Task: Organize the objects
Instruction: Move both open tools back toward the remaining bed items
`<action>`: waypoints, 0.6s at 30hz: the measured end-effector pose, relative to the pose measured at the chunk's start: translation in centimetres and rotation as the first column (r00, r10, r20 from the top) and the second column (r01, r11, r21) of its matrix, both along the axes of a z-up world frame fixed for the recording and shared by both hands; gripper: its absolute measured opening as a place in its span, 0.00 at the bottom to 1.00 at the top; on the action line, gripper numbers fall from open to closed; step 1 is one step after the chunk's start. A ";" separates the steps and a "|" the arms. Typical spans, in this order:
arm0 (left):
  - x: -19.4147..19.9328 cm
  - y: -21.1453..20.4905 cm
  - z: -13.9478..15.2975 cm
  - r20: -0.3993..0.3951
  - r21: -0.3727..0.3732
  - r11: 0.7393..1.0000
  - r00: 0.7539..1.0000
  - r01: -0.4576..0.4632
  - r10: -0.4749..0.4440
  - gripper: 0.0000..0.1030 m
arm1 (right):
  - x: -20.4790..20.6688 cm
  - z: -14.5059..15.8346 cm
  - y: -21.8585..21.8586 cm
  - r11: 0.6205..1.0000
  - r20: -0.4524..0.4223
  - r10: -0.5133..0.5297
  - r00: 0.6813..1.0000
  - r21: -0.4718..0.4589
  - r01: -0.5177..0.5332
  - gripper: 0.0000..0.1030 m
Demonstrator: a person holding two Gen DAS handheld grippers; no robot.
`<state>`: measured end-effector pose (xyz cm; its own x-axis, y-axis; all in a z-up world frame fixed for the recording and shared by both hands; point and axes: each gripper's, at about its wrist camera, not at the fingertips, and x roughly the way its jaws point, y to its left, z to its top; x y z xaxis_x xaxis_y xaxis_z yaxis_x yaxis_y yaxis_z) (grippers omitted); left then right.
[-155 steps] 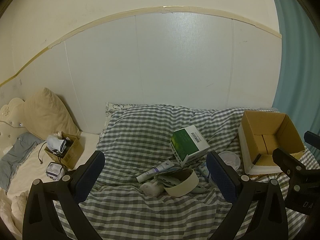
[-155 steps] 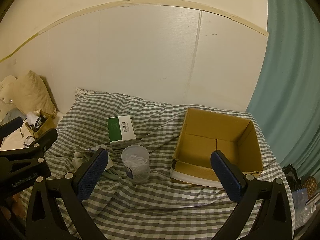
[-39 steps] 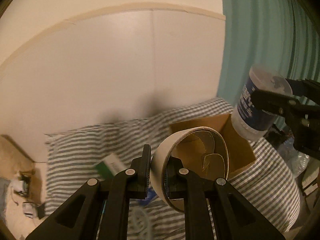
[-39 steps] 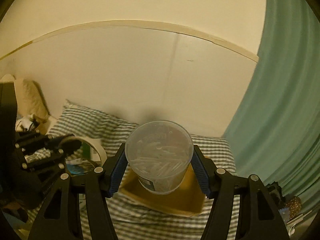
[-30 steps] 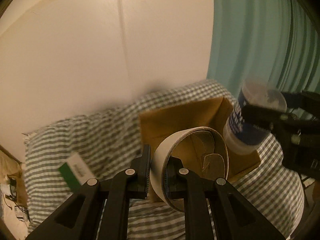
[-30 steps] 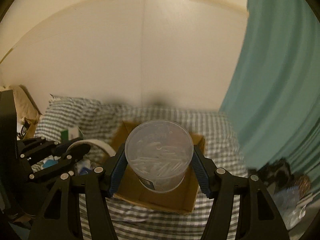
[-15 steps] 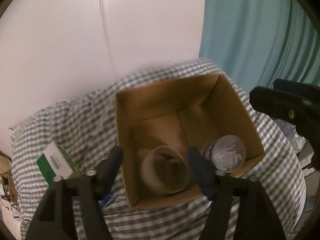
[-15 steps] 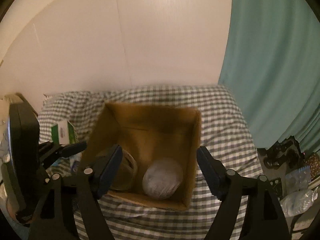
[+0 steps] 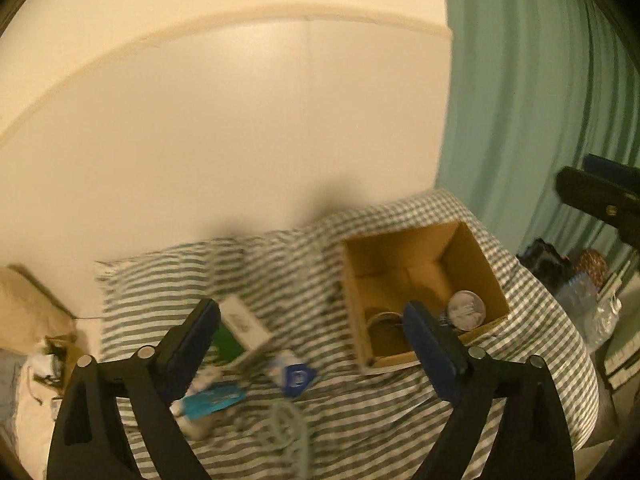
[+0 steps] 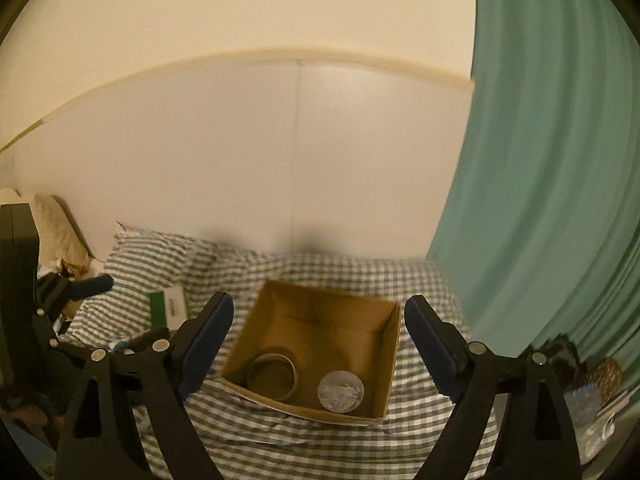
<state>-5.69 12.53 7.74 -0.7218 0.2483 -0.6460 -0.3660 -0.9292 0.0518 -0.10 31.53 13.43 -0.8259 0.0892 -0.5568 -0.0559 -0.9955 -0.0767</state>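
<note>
Nearest the cameras, the left gripper [image 9: 312,344] and the right gripper [image 10: 316,334] are both seen released, jaws spread wide and nothing held, raised above the bed [image 10: 280,440] with its grey checked cover. Below the right gripper, a cardboard box [image 10: 276,304] is set open-topped on the bed. Inside it, at the near wall, a tape roll [image 10: 273,376] is laid flat with its axis upward on the left, and a clear plastic container [image 10: 341,392] is stood upright just beside it on the right. Farther left, a green and white carton [image 10: 170,310] is seen lying on the cover. A teal curtain [image 10: 552,200] is hung at the far right.
</note>
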 end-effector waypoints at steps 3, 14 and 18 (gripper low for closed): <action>1.6 -3.2 1.8 -0.037 0.018 0.999 0.999 -0.036 0.036 0.97 | 2.0 2.3 -2.3 0.999 -0.042 0.032 0.999 -0.005 -0.033 0.89; 6.3 -12.8 2.5 -0.112 0.057 0.986 0.980 -0.156 0.161 1.00 | 6.2 2.8 -10.5 0.993 -0.101 0.074 0.992 -0.083 -0.082 0.99; 6.6 -15.8 1.3 -0.104 0.083 0.977 0.973 -0.196 0.204 1.00 | 5.4 1.6 -13.9 0.994 -0.075 0.096 0.993 -0.035 -0.099 1.00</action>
